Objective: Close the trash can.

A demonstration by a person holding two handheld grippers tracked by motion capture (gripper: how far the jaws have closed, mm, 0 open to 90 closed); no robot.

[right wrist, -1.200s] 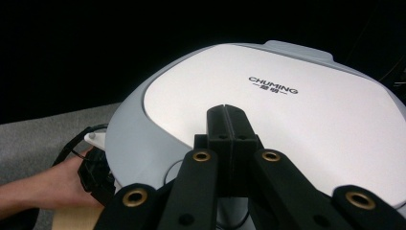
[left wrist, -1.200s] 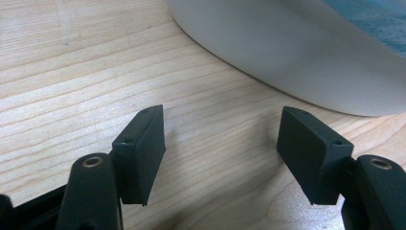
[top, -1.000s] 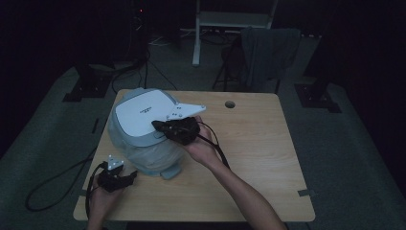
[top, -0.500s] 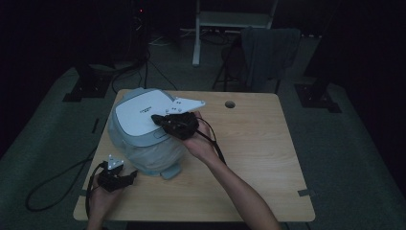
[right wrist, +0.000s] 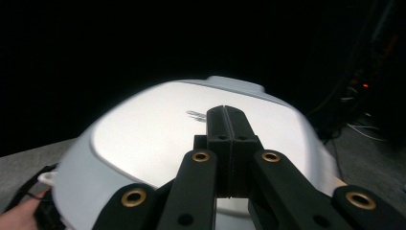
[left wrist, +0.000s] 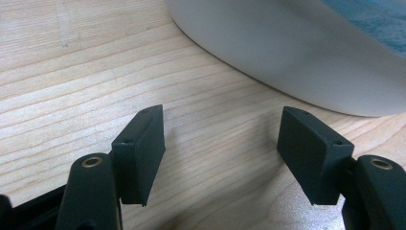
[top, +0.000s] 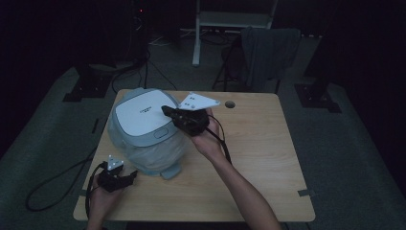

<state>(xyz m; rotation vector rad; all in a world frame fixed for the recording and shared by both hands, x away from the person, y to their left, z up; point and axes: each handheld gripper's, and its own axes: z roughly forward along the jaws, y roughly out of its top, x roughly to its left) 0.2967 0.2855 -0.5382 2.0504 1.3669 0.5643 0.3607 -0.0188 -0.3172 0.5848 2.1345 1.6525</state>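
1. We see the rice cooker (top: 146, 129) on the table (top: 268, 158), toward its far left corner.
2. Our right gripper (top: 165, 111) hangs over the cooker's white lid (right wrist: 158, 139), jaws clenched on nothing.
3. Our left gripper (left wrist: 222, 143) sits near the table's near left corner, beside the cooker's base, jaws spread, released.
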